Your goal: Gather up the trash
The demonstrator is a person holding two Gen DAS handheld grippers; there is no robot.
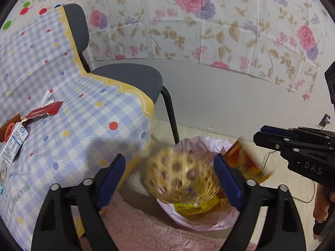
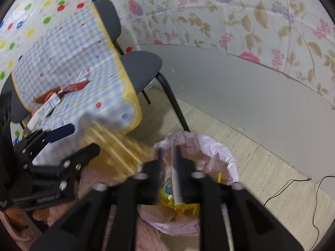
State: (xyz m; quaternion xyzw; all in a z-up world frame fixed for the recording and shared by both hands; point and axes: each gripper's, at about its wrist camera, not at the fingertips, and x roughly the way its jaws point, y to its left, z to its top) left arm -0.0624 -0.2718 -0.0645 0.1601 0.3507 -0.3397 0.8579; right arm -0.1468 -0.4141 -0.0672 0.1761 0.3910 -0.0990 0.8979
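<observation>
A yellow foam net (image 1: 180,173), blurred, hangs between the wide-apart pads of my left gripper (image 1: 170,179), over the bin; the pads do not press on it. The bin holds a pink bag (image 1: 188,223) with yellow rubbish (image 1: 194,207) inside. My right gripper (image 1: 258,135) reaches in from the right, and a blurred orange wrapper (image 1: 247,163) is just below its tips, above the bag. In the right wrist view my right gripper (image 2: 168,167) points into the pink bag (image 2: 219,152), its jaws a narrow gap apart. The left gripper (image 2: 83,138) and the net (image 2: 117,152) are at the left.
A table under a blue checked cloth (image 1: 73,115) stands at the left and bears a red wrapper (image 1: 45,110) and a white carton (image 1: 13,144). A grey chair (image 1: 129,79) is behind it. A pink rug (image 1: 136,230) lies beside the bin. A cable (image 2: 293,184) runs across the floor.
</observation>
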